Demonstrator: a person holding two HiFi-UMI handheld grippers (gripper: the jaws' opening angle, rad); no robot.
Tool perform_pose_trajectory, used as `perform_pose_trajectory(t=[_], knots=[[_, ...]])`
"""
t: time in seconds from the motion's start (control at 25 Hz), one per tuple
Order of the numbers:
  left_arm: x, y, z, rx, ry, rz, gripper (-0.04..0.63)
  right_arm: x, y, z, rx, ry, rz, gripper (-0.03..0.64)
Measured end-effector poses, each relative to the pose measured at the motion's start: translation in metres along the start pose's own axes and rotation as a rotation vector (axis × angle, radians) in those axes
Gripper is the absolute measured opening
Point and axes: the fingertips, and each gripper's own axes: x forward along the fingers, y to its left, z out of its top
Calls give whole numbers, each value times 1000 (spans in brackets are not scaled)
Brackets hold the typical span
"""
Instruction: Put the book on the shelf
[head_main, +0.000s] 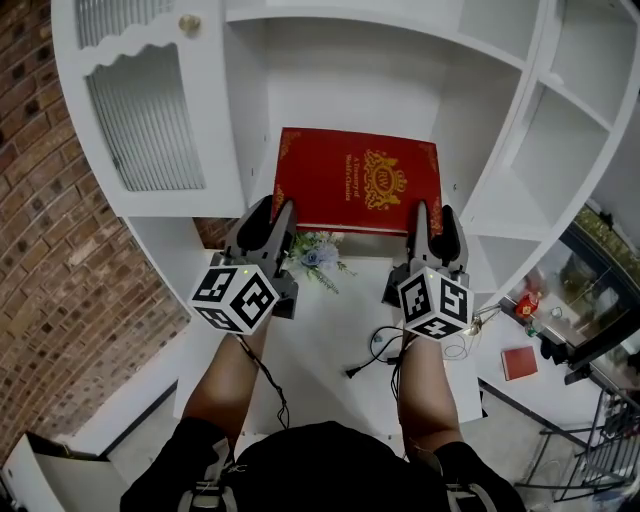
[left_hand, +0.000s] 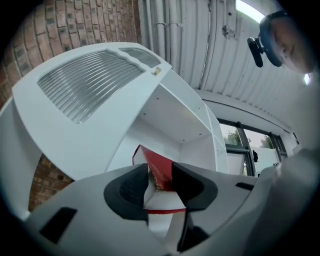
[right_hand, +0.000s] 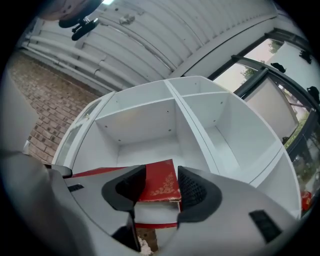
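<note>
Head view: the book (head_main: 358, 180), a large red hardback with gold print, hangs cover-up in front of the open middle bay of the white shelf (head_main: 340, 80). It is not yet inside, and a sprig of flowers (head_main: 318, 255) lies on the counter below its near edge. The left gripper (head_main: 270, 208) has the near left corner and the right gripper (head_main: 433, 212) the near right corner, with the far edge unsupported.

Left gripper view: the jaws are closed on the corner of the book (left_hand: 152, 157), one pad on the red cover and the other on the page side. The board there looks scuffed, so that corner is already worn.

Right gripper view: the jaws of this gripper (right_hand: 162, 175) pinch the gold-patterned corner of the book (right_hand: 157, 192), with the thick page block showing beneath the cover. The empty bay (right_hand: 145, 125) stands straight ahead.

Judging by its thickness and boards, the book is stiff and fairly heavy, so it should not sag, but its weight pulls hard on two shallow corner grips. The smooth cover may slip, and the corners may crush. A deeper bite along the near edge, with both grips kept level, would suit it better
</note>
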Motion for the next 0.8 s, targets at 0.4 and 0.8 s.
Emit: perform_pose_trajectory(t=[0.4, 0.8], knots=[[8, -1, 2, 97, 34, 19, 158, 11, -1, -1, -31, 55, -5, 213], [21, 1, 7, 124, 59, 36, 158, 25, -3, 1, -18, 98, -15, 213]])
